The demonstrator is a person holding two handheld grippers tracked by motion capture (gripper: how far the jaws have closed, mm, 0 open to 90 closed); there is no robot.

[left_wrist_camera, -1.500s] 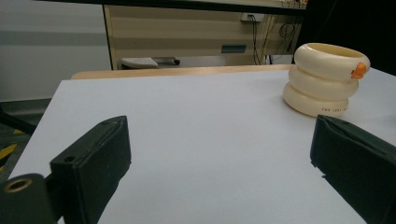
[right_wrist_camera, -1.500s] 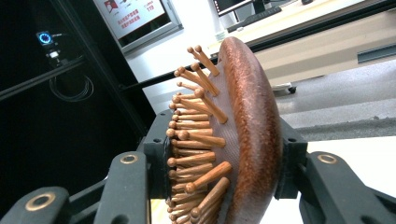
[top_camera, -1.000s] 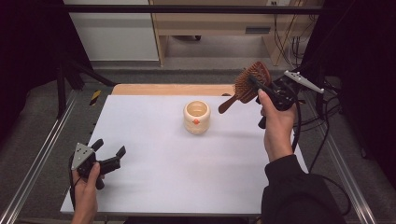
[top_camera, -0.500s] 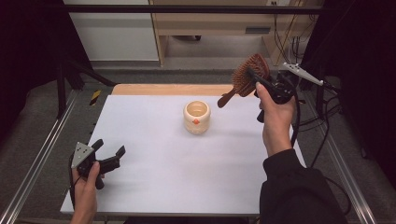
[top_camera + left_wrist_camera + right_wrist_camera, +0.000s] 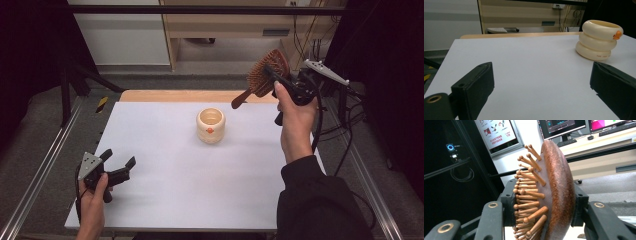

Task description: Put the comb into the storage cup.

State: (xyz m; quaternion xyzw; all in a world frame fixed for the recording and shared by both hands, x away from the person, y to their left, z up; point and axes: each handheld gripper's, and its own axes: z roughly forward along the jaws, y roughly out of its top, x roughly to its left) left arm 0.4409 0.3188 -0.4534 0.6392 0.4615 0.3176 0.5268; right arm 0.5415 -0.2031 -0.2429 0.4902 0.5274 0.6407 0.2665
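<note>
Gripping a wooden paddle hairbrush (image 5: 267, 75) by its head, the right tongs (image 5: 274, 75) hold it in the air above the far right corner of the white surface (image 5: 165, 150). Right gripper view: brush head (image 5: 554, 192) clamped between both jaws, wooden pins facing one jaw, smooth back against the other. Handle slants down and left toward the surface, clear of it. Cream ringed cup (image 5: 210, 125) with an orange mark stands upright near mid-surface, well apart from the brush. Left tongs (image 5: 117, 165) sit low at the near left corner, jaws spread wide, nothing between them; cup (image 5: 599, 40) visible beyond.
</note>
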